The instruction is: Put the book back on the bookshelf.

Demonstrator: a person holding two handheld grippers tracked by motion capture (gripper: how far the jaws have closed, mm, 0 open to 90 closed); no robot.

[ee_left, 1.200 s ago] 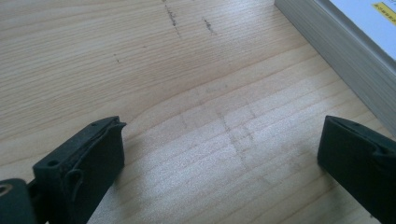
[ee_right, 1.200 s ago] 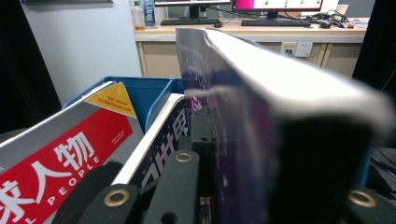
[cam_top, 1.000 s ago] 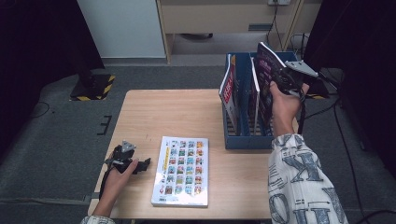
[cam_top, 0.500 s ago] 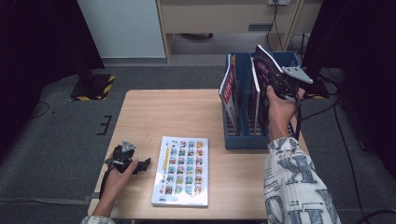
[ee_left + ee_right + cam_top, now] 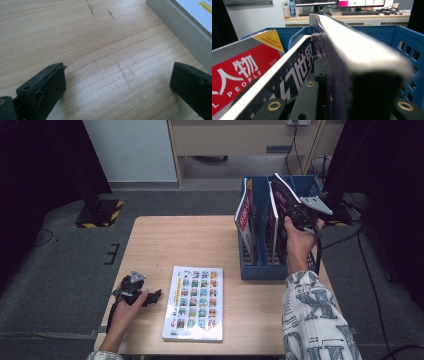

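At the frame's upper right, the right claw [image 5: 298,215], clenched on a dark purple magazine [image 5: 281,195], has sunk slightly toward the blue plastic file rack [image 5: 265,270], so slotting seems underway.

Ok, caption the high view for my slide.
Right tool lowers a dark magazine into the blue file rack.

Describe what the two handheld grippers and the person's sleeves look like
Both grippers are black, each with a grey three-cornered plate on top. The left gripper has blocky black jaws with small screw holes; the right gripper shows brass-coloured screws and trails a black cable. The right sleeve is white with large dark lettering.
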